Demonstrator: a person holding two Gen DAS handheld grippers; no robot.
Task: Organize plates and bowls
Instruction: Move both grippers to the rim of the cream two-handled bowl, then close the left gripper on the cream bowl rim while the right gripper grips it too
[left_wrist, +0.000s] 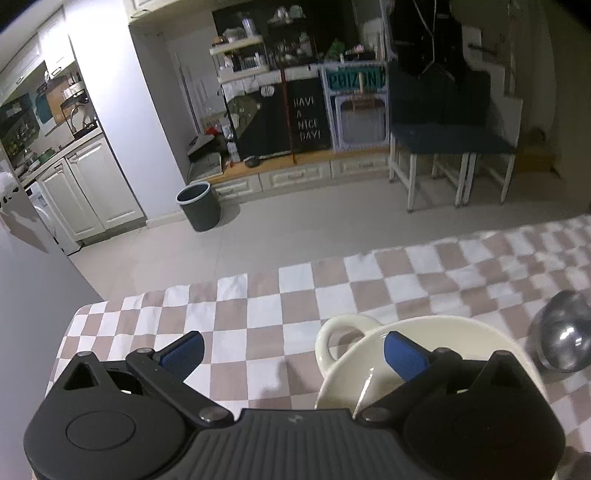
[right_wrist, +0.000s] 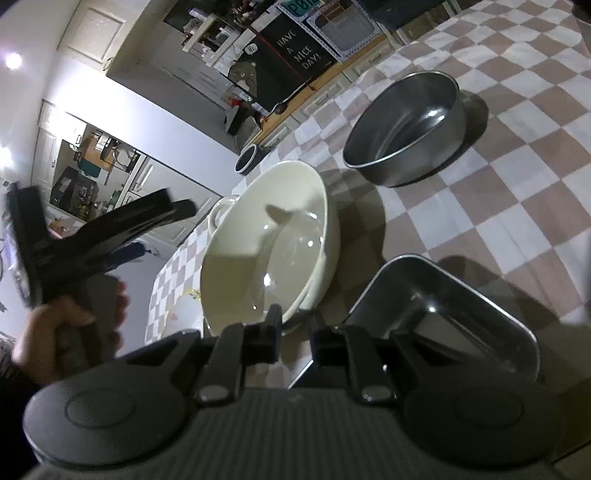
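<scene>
A cream bowl (left_wrist: 454, 332) with a loop handle (left_wrist: 343, 332) sits on the checkered tablecloth (left_wrist: 258, 314). My left gripper (left_wrist: 293, 354) is open; its right blue pad (left_wrist: 404, 356) hangs over the bowl's inside and its left pad is over the cloth. In the right wrist view the cream bowl (right_wrist: 266, 240) is tilted, and my right gripper (right_wrist: 297, 334) is shut on its near rim. A round metal bowl (right_wrist: 406, 129) stands beyond it, and a rectangular metal tray (right_wrist: 443, 306) lies close on the right. A hand (right_wrist: 55, 325) holds the blurred left gripper (right_wrist: 160, 230) to the left of the bowl.
The round metal bowl (left_wrist: 561, 339) also shows at the right edge. The table's far edge and left corner drop to a tiled floor with a dark bin (left_wrist: 199, 206). Two white-legged stools (left_wrist: 443, 147) and low cabinets stand behind.
</scene>
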